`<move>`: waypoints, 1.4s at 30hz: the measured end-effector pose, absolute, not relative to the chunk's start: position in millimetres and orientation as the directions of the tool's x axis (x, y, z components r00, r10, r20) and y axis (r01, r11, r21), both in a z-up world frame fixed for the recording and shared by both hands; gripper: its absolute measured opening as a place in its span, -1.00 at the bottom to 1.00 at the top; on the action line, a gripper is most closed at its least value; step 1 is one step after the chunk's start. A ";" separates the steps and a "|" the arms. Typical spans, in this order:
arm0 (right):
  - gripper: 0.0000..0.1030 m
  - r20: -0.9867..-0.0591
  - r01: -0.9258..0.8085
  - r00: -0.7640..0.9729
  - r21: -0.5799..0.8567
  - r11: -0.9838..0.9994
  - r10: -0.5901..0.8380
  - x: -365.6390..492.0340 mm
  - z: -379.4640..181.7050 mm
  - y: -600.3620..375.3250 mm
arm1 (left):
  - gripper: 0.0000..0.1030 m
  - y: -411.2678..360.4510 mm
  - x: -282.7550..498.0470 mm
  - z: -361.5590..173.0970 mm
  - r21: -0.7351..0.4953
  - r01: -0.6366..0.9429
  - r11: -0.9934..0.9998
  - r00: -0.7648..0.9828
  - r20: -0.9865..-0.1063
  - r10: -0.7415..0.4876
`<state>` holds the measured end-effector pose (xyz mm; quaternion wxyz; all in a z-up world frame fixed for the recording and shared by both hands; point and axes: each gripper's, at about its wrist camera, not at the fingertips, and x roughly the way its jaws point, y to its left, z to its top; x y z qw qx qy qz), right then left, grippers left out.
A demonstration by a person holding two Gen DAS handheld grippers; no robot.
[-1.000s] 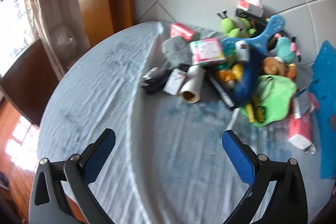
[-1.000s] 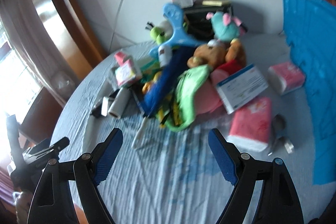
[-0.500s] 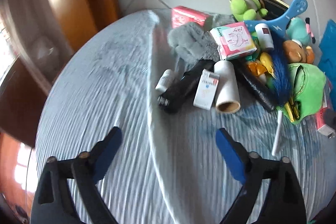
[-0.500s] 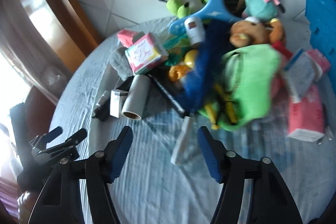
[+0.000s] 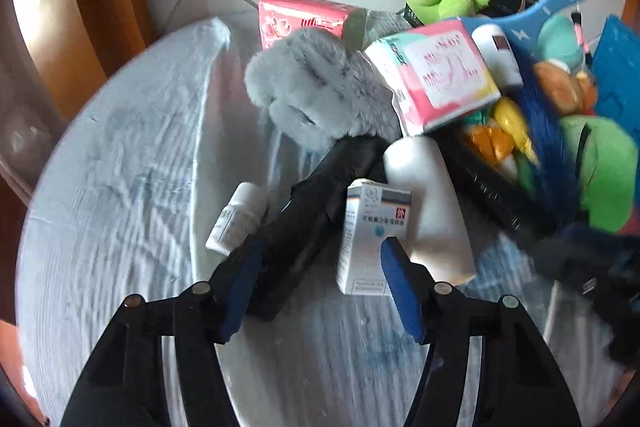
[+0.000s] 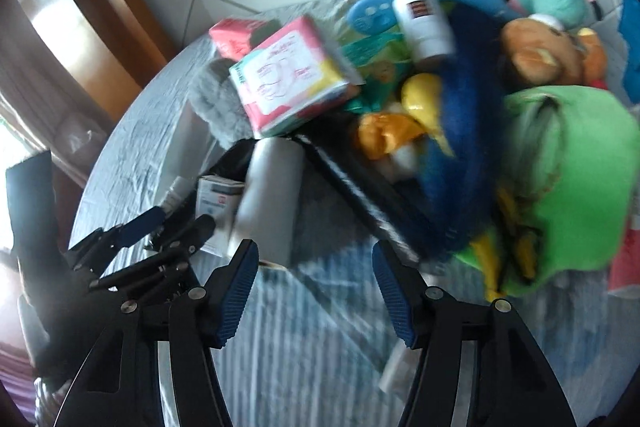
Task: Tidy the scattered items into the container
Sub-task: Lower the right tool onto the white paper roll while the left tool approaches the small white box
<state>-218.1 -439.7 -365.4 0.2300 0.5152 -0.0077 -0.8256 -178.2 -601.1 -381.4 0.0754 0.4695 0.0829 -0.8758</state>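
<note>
**Both grippers lowered at the near edge of a heaped pile**

A round counter [image 5: 120,163] covered in pale blue cloth is seen, and a pile of scattered items is heaped on its far right part. No container can be made out with certainty. A green cloth [image 6: 576,163] is spread at the right of the pile, beside a blue feather duster [image 6: 460,115]. A grey plush slipper [image 5: 320,91] lies at the far left of the heap, touched by a pink-and-white packet [image 5: 436,79]. A black folded umbrella [image 5: 312,223] is stretched towards the near side, with a white roll [image 5: 432,211] to its right, a small white box [image 5: 370,239] between them and a small white bottle [image 5: 236,219] on its left.

The left gripper [image 5: 320,287] is held over the umbrella and box; its fingers are apart and closing, with both items between them, neither yet pressed. The right gripper [image 6: 316,291] is held at the near end of the white roll, fingers apart, nothing gripped.
</note>
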 end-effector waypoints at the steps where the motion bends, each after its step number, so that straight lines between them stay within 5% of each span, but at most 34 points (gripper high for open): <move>1: 0.17 -0.847 0.379 -0.358 0.252 -0.890 -0.392 -221.2 -368.0 -445.8 | 0.18 -602.3 -179.4 -380.8 -0.077 0.209 -0.975 -0.547 -0.835 -0.051; 12: 0.12 -0.875 0.427 -0.252 0.282 -0.859 -0.412 -245.8 -409.0 -487.2 | 0.17 -616.9 -160.3 -389.9 -0.017 0.221 -0.975 -0.503 -0.859 -0.099; 14: -0.10 -0.893 0.413 -0.258 0.243 -0.878 -0.369 -244.6 -411.4 -483.4 | 0.17 -609.7 -161.6 -388.6 -0.019 0.206 -0.978 -0.504 -0.859 -0.090; 22: -0.06 -0.906 0.371 -0.241 0.245 -0.896 -0.348 -227.3 -410.0 -434.6 | 0.16 -571.1 -169.3 -374.0 -0.061 0.128 -0.990 -0.544 -0.839 -0.018; 31: 0.01 -0.890 0.327 -0.243 0.301 -0.896 -0.387 -219.7 -413.2 -405.4 | 0.16 -560.0 -211.2 -415.0 -0.059 0.079 -0.995 -0.462 -0.887 0.016; 39: 0.01 -0.890 0.359 -0.254 0.278 -0.891 -0.380 -209.6 -411.8 -406.2 | -0.37 -571.4 -177.9 -414.6 -0.064 0.141 -0.988 -0.475 -0.880 -0.011; 42: 0.00 -0.894 0.382 -0.248 0.264 -0.885 -0.374 -199.1 -410.2 -408.4 | -0.39 -574.9 -157.5 -414.4 -0.085 0.161 -0.983 -0.472 -0.882 -0.001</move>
